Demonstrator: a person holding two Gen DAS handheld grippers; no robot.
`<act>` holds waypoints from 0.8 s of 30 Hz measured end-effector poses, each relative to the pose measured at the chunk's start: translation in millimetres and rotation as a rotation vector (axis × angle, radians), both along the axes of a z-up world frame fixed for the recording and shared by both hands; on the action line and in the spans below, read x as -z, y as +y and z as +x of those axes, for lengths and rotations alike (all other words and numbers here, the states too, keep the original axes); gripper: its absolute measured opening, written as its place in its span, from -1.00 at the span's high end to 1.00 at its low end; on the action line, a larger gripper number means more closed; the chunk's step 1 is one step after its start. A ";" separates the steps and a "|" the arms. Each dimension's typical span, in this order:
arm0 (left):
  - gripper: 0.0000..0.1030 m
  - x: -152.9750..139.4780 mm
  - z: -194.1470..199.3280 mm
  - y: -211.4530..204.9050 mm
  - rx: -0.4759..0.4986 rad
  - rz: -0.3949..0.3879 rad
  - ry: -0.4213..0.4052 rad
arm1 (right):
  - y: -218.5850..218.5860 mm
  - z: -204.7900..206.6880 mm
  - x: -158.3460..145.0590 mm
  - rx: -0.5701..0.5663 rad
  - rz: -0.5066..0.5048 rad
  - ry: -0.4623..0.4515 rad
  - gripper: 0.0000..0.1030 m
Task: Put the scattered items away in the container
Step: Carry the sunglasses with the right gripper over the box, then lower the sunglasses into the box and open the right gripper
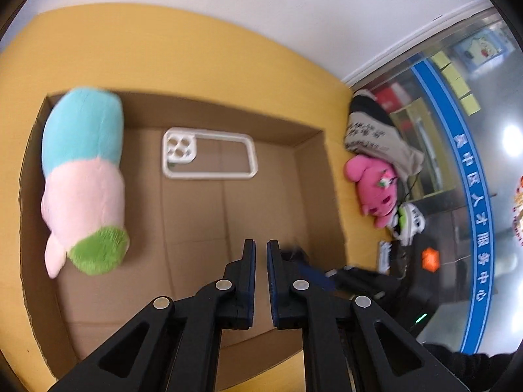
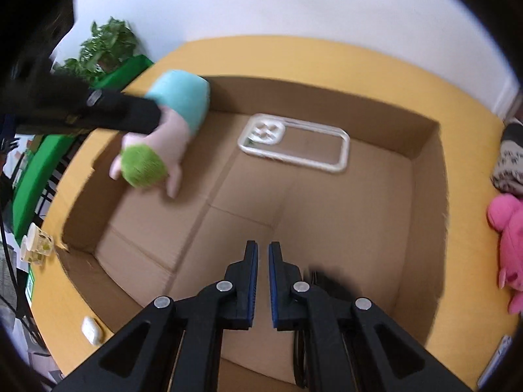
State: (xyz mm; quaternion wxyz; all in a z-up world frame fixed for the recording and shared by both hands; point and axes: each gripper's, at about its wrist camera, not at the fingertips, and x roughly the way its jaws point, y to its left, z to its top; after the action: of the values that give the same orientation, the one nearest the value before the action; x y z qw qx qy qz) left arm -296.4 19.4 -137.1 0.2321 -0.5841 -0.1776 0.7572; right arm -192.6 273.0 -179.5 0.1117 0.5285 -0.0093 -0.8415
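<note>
Left gripper [image 1: 260,248]: jaws narrow, nearly together, nothing between them, hovering over the near part of the box [image 1: 310,137]. Right gripper [image 2: 263,250]: same, narrow gap, empty, over the box's near floor. A dark item [image 2: 323,277] sits just right of the right fingertips, blurred, can't tell what it is.

Inside the box: plush [image 1: 83,179] (blue, pink, green) lies along the left wall, long axis near-to-far, green end nearest. Phone case [image 1: 209,153] lies flat by the far wall, long axis left-right, camera cutout to the left.

Still out on the yellow table [image 1: 196,49]: pink toy [image 1: 376,189], right of the box and apart from its right wall, with a printed cloth bundle [image 1: 372,130] touching it on the far side. In the right wrist view the pink toy [image 2: 510,238] sits at the far right edge, well right of the fingertips. Judgement: the right gripper is the nearer one for it; the move is a swing right over the box wall, and the jaws must open first.

Also out: small white item [image 2: 91,330] on the table by the box's near left corner, closer to the left side.

Both grippers point forward and down into the box.
</note>
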 end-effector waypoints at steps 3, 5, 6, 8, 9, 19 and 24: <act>0.81 21.0 3.6 -3.6 -0.013 0.023 -0.051 | 26.0 11.1 2.5 -0.006 -0.013 -0.016 0.61; 0.56 35.5 5.0 -5.2 -0.033 0.041 -0.089 | 39.9 17.6 2.5 -0.011 -0.007 -0.018 0.13; 0.41 40.5 5.9 -5.0 -0.040 0.048 -0.101 | 45.9 20.9 1.3 -0.015 0.000 -0.023 0.02; 0.30 48.9 9.3 -0.9 -0.041 0.053 -0.117 | 58.1 26.7 -1.1 -0.023 0.024 -0.042 -0.20; 0.18 52.1 10.9 2.3 -0.039 0.051 -0.122 | 62.9 27.6 -0.4 -0.024 0.038 -0.064 -0.23; -0.19 77.9 19.8 19.3 -0.076 0.042 -0.182 | 48.6 -6.5 71.5 0.046 0.115 -0.277 -0.20; -0.19 79.7 24.5 19.1 -0.084 0.046 -0.184 | 44.7 -17.7 79.8 0.069 0.188 -0.266 0.88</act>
State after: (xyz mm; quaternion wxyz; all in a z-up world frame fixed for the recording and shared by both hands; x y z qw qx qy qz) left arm -271.9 38.5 -216.8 0.1963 -0.6377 -0.2397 0.7052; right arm -210.2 317.8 -259.3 0.0305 0.6427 0.0368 -0.7646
